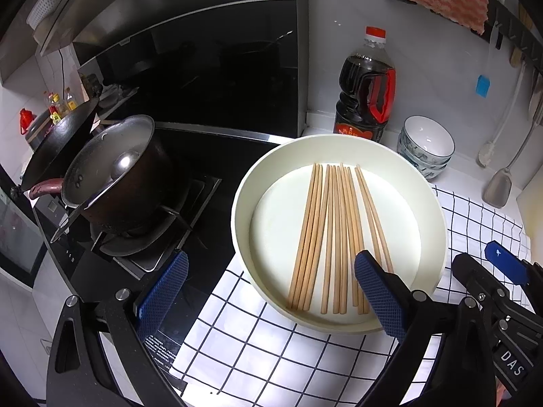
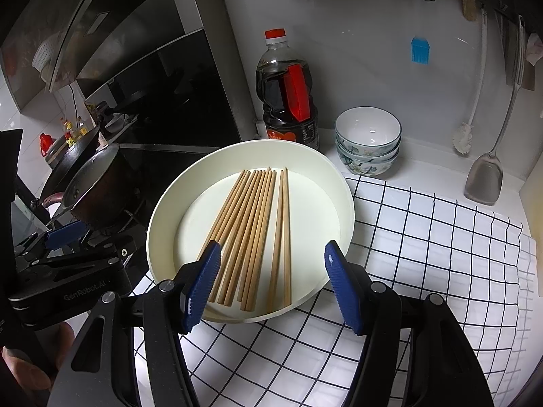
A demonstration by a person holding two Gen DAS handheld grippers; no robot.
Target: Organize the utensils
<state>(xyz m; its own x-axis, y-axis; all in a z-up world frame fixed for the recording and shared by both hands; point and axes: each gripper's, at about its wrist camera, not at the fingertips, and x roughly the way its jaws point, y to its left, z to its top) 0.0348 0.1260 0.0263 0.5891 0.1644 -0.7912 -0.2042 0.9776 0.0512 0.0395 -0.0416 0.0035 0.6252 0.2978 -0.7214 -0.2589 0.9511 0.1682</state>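
Your left claw (image 1: 271, 291) and right claw (image 2: 271, 288), both spread and empty, hover at the near rim of the round cream basin (image 2: 163, 217), where smooth wooden chopsticks (image 2: 251, 234) lie fanned, tips toward frame top.

Two close wrist views angled down, both sharing the plate (image 1: 339, 146) of chopsticks (image 2: 253, 234).

Soy bottle (image 2: 288, 95) beside stacked bowls (image 2: 368, 142) — pot (image 1: 115, 173) on stove.

Chopsticks (image 2: 251, 234) lie in the basin (image 2: 163, 217), bowls (image 2: 368, 142) behind it.
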